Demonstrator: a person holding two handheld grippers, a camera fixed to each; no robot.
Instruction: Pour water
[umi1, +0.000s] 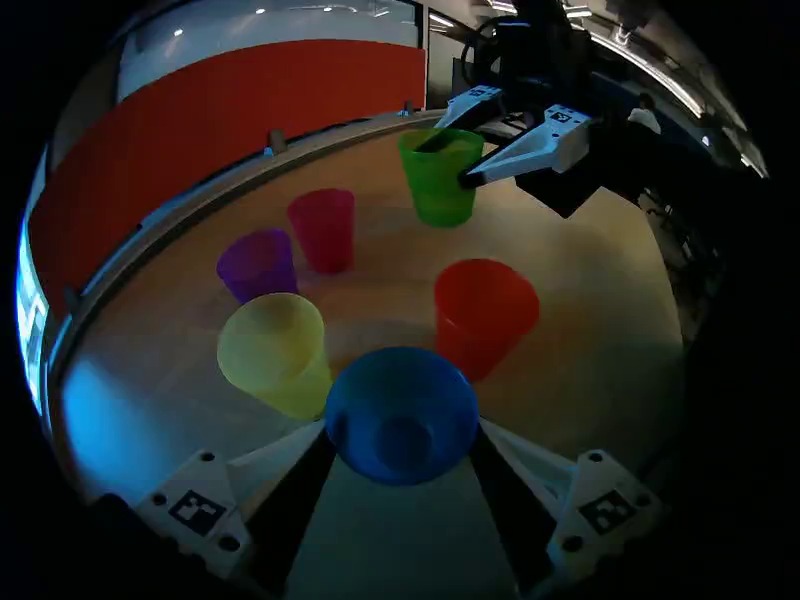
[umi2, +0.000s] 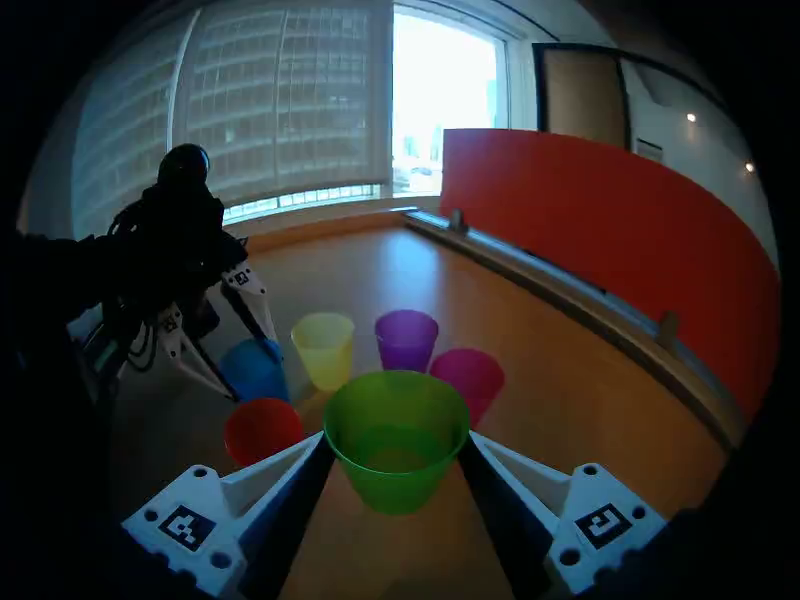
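Observation:
My left gripper (umi1: 400, 432) is shut on a blue cup (umi1: 402, 415), which stands upright between its fingers. Across the wooden table (umi1: 600, 300) my right gripper (umi1: 447, 162) holds a green cup (umi1: 438, 178). In the right gripper view that green cup (umi2: 397, 440) sits upright between the fingers of my right gripper (umi2: 397, 442), both pressing on its sides. Farther off, the left gripper (umi2: 255, 372) grips the blue cup (umi2: 254, 368). I cannot tell whether either cup holds water.
Between the held cups stand a yellow cup (umi1: 275, 350), a purple cup (umi1: 258, 263), a magenta cup (umi1: 323, 228) and a red cup (umi1: 485, 312). A red partition (umi1: 250, 110) runs along the table's far edge. A person (umi2: 170, 230) stands behind the left gripper.

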